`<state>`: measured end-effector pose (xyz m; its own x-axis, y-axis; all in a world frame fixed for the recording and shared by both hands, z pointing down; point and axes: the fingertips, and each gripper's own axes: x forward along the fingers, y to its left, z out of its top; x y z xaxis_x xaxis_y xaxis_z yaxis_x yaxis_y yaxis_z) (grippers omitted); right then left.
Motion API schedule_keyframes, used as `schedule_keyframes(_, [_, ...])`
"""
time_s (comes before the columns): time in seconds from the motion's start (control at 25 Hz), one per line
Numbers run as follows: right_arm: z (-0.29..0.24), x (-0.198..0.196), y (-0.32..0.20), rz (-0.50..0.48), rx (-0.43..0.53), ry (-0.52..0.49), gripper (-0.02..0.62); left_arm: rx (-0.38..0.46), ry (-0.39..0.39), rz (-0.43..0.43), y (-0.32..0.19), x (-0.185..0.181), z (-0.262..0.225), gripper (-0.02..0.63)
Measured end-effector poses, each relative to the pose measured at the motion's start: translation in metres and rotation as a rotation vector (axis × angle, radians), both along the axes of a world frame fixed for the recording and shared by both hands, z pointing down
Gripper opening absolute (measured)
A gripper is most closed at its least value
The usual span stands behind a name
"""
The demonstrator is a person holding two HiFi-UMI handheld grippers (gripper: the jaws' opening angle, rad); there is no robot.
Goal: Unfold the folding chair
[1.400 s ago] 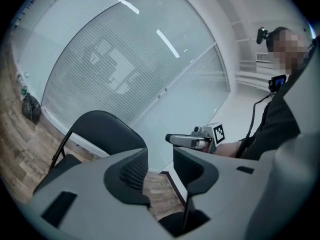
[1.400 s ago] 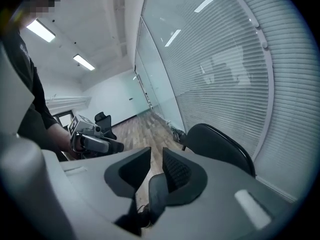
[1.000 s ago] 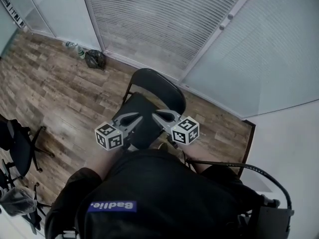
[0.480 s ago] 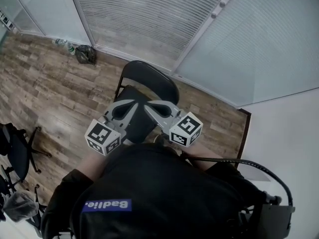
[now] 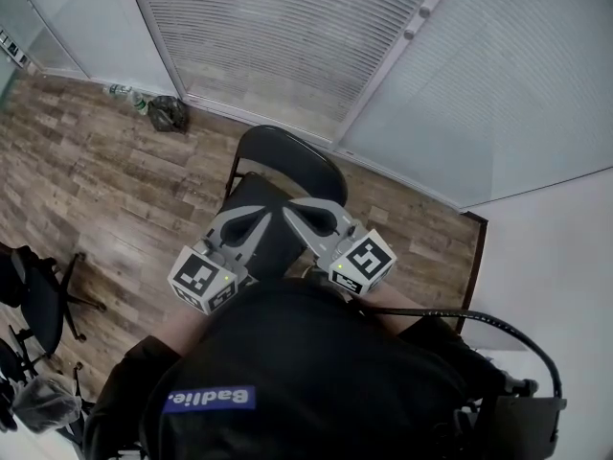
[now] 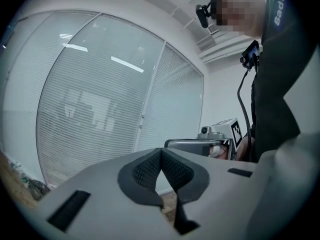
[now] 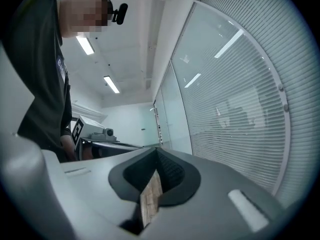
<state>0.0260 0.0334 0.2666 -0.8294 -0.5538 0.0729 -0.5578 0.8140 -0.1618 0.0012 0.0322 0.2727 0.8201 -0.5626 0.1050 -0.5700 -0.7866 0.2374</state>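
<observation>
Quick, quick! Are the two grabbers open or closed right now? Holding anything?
Left gripper: closed, holding nothing.
Right gripper: closed, holding nothing.

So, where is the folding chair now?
In the head view the folding chair stands mid-frame on the wooden floor, beyond the left gripper and right gripper, before the blinds.
</observation>
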Motion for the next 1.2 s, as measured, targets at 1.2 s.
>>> schedule_keyframes(1.2, [0.014,-0.011,0.012,-0.054,-0.030,0.004,0.002,-0.024,-0.010,-0.024,0.009,-0.004,0.013,0.006])
